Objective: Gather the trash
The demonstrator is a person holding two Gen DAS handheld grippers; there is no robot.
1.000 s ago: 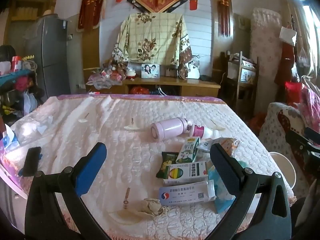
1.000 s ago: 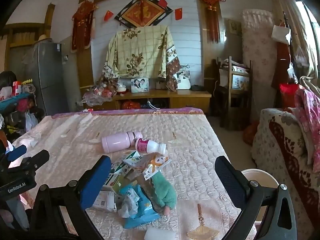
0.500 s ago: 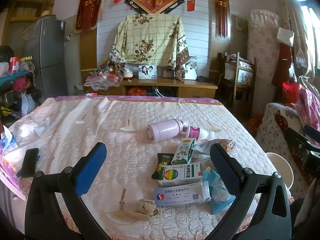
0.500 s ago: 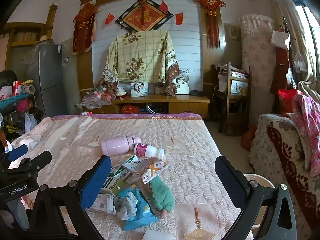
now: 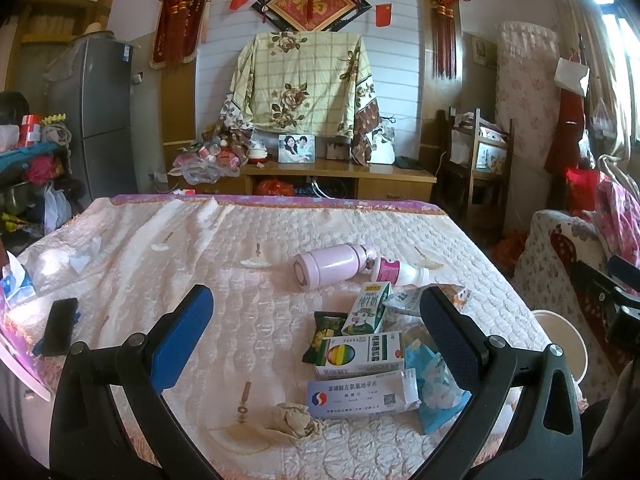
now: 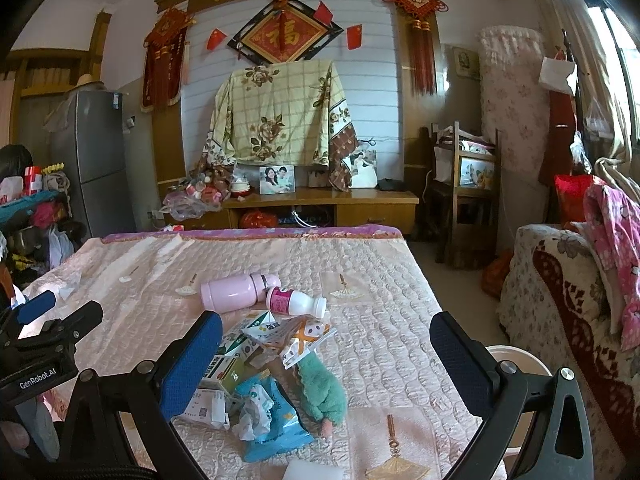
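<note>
A heap of trash lies on the quilted bed: a white medicine box, a box with a rainbow logo, a green milk carton, a dark snack packet, a blue wrapper and a crumpled tissue. In the right wrist view the heap shows a blue wrapper, a snack bag and a green sock. My left gripper is open and empty above the heap. My right gripper is open and empty over it.
A pink flask and a small white bottle lie behind the heap. A white bin stands by the bed's right side. A black phone lies at the left edge. A covered armchair stands right.
Both grippers have drawn back and risen a little; the heap sits slightly lower and farther in view. Nothing was taken hold of.
</note>
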